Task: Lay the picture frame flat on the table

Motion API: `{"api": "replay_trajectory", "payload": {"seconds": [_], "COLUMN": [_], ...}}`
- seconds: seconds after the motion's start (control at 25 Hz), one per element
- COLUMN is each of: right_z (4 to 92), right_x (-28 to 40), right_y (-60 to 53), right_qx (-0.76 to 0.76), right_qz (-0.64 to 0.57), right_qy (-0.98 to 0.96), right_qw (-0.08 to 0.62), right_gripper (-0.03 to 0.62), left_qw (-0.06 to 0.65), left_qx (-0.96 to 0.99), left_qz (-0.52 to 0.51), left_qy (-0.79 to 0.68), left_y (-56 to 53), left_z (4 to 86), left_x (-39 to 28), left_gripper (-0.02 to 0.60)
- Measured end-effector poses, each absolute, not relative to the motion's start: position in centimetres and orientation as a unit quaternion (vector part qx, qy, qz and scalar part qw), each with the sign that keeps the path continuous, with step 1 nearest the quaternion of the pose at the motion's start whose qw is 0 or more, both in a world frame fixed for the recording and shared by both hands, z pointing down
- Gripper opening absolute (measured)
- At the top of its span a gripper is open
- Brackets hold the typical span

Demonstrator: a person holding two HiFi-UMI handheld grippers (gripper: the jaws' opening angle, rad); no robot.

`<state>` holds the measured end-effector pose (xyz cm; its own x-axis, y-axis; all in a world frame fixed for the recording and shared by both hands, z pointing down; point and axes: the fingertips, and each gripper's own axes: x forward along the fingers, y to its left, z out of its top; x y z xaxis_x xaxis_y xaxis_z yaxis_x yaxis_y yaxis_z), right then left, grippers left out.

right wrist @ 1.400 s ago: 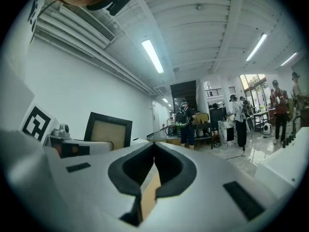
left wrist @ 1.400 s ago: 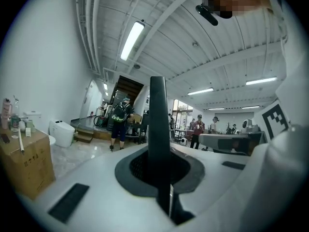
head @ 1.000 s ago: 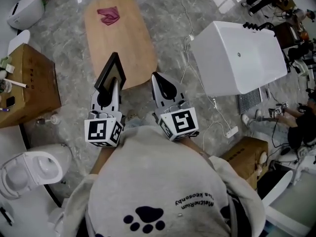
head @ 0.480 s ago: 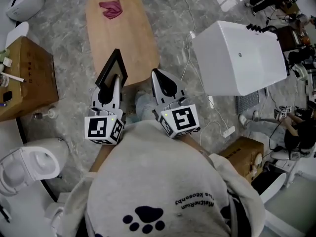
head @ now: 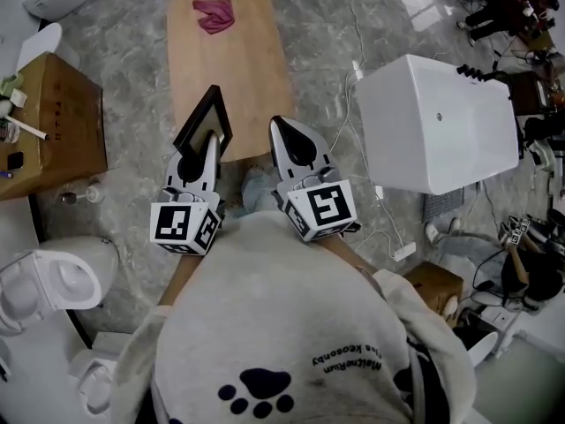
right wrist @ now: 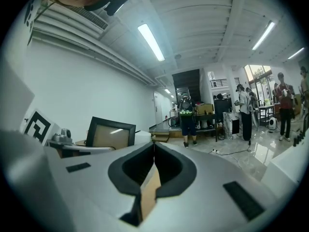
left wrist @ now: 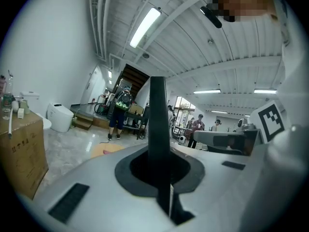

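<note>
Picture frame (head: 202, 118): black, upright on edge, pinched by the left gripper (head: 207, 142) over the near end of the wooden table (head: 231, 69), seemingly clear of it. Right gripper (head: 282, 132): jaws pressed together, empty, just beside.

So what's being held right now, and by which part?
The left gripper is shut on the frame, clamping its near edge, with the frame standing upright. The right gripper is shut and empty.
</note>
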<state>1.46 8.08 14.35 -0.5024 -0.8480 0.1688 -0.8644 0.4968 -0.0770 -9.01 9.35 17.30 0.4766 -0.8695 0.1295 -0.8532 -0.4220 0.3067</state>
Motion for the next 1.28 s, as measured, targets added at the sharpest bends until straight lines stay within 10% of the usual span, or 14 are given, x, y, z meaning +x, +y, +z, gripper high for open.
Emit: {"api": "replay_trajectory", "payload": {"seconds": [1.28], "right_z": [19.1], "right_x": [1.9], "right_y": [-4.1], "right_qx": [0.386], "right_qz": [0.120], "right_qy": [-0.910], "right_qw": [0.088], "right_gripper": [0.011], "left_qw": [0.213], "left_qx": [0.816], "left_qz": [-0.003], "left_qy": [-0.538], "left_y": [-0.9], "left_z": [20.3], "left_x": [-5.7], "left_gripper": [0.017]}}
